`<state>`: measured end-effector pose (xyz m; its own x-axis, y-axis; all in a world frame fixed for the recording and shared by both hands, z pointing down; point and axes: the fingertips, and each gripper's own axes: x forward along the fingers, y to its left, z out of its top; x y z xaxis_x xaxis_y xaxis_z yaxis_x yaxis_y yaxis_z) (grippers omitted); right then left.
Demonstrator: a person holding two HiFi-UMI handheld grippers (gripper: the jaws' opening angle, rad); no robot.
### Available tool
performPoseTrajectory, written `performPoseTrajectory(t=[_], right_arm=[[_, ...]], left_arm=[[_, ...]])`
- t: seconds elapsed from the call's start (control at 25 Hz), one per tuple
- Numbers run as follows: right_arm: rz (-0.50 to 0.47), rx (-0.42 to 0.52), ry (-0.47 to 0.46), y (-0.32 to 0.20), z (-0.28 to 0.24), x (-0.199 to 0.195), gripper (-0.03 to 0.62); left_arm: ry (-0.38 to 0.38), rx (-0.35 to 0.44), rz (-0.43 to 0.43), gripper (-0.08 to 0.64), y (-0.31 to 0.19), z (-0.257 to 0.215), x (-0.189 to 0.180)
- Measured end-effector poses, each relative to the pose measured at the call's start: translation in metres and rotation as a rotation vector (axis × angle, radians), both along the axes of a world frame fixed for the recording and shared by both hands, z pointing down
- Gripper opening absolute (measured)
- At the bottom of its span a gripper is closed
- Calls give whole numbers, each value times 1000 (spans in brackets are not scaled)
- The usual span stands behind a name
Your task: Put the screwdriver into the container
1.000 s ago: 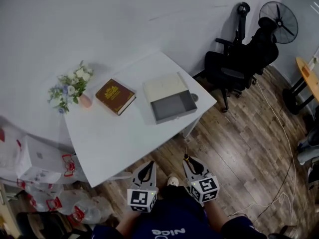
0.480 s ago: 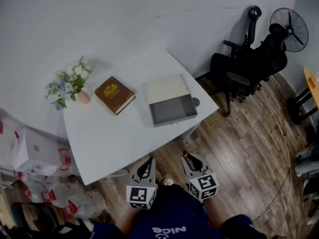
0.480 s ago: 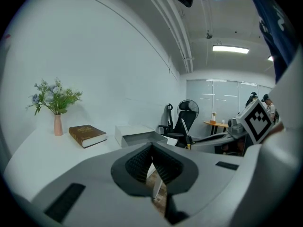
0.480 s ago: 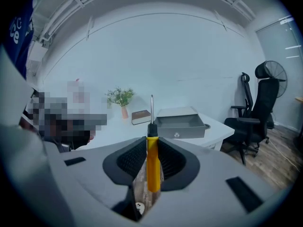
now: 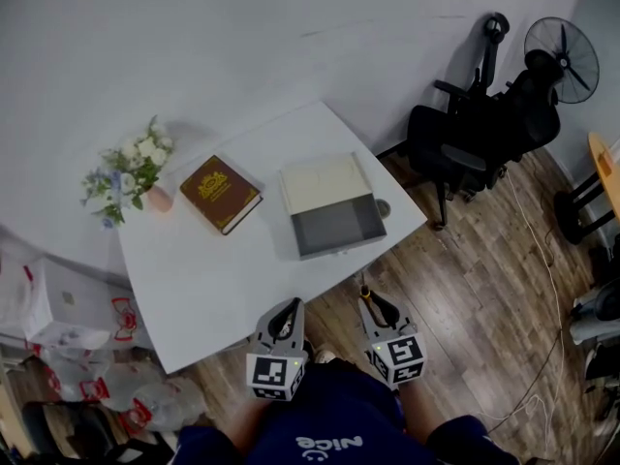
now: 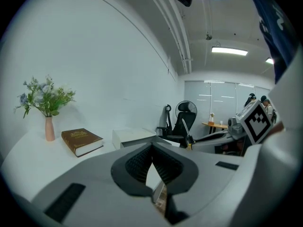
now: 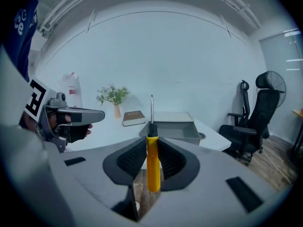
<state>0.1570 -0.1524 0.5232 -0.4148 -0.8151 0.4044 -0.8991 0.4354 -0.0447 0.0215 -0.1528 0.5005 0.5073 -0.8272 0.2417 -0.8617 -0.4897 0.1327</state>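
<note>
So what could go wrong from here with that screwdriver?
The right gripper pinches the screwdriver only by its yellow handle, with the shaft sticking out ahead, so it might tilt or slip on the way. The container sits close to the table edge; a bump from the leading tip could shove it toward the floor.

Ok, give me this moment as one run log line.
right tongs: shut on screwdriver, shaft forward | left tongs: shut, empty | container: open on table, screwdriver not yet in
</note>
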Motion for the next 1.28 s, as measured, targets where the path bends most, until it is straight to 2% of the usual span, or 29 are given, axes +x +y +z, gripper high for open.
performPoseTrajectory(t=[0.32,0.76,1.08,1.28], right_arm=[[8,61,59,-45,-18,7,92],[-111,126,208,-105,-29,2,92],[-184,96,275,-153,-18,-5,92],[-266,64,329,-173,-3,-17,92]], left_arm=[[10,15,-3,17,-31,-6,-12],[1,40,-10,17,-41,-13,-20],[-12,34,-69,17,-44,-7,-44],[-38,26,-79,17,-49,-4,-53]])
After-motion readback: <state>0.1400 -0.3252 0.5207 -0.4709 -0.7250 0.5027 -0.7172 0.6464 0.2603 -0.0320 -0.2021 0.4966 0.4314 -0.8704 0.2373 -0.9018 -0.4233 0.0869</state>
